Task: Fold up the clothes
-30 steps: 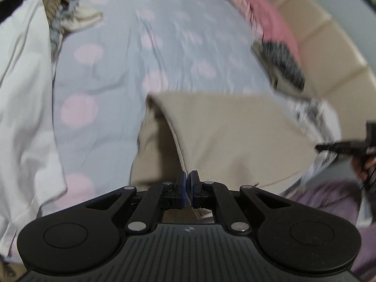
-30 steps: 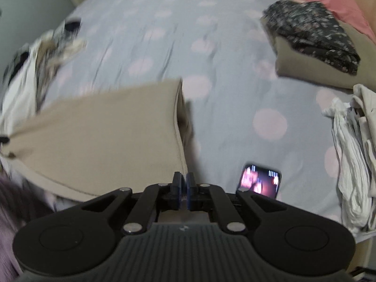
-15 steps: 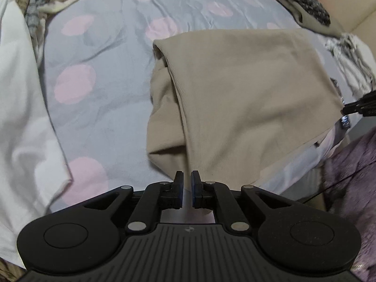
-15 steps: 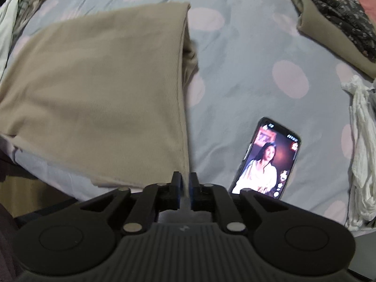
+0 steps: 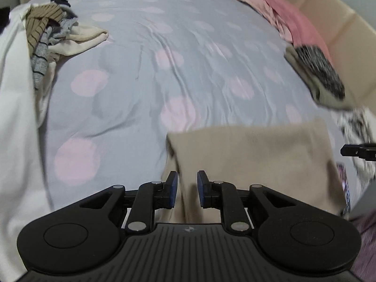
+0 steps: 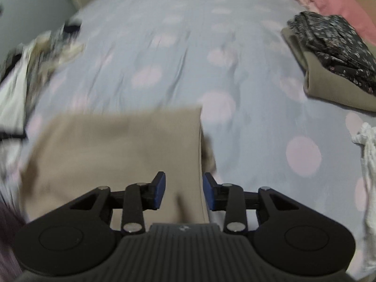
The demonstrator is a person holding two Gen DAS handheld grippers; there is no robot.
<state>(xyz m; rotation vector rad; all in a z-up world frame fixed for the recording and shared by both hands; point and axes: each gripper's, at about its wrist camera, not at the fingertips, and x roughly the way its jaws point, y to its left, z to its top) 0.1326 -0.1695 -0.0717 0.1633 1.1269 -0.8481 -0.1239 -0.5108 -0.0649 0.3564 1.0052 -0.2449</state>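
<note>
Grey bedding dotted with pink [image 5: 145, 75] fills both views, with unsorted laundry heaped at its left edge [image 5: 49, 33] and a folded stack at the right [image 6: 333, 70]; my beige garment [image 5: 253, 159] lies folded near the bed's front edge, between my two tools; my left gripper [image 5: 186, 189] and right gripper [image 6: 184, 192] have just been opening, jaws apart with the cloth's corners between them, the pads not visibly pressing on it; the risk, as I judge it, is a pad snagging fabric as I pull back, dragging the fold open or tugging the garment off the edge.
</note>
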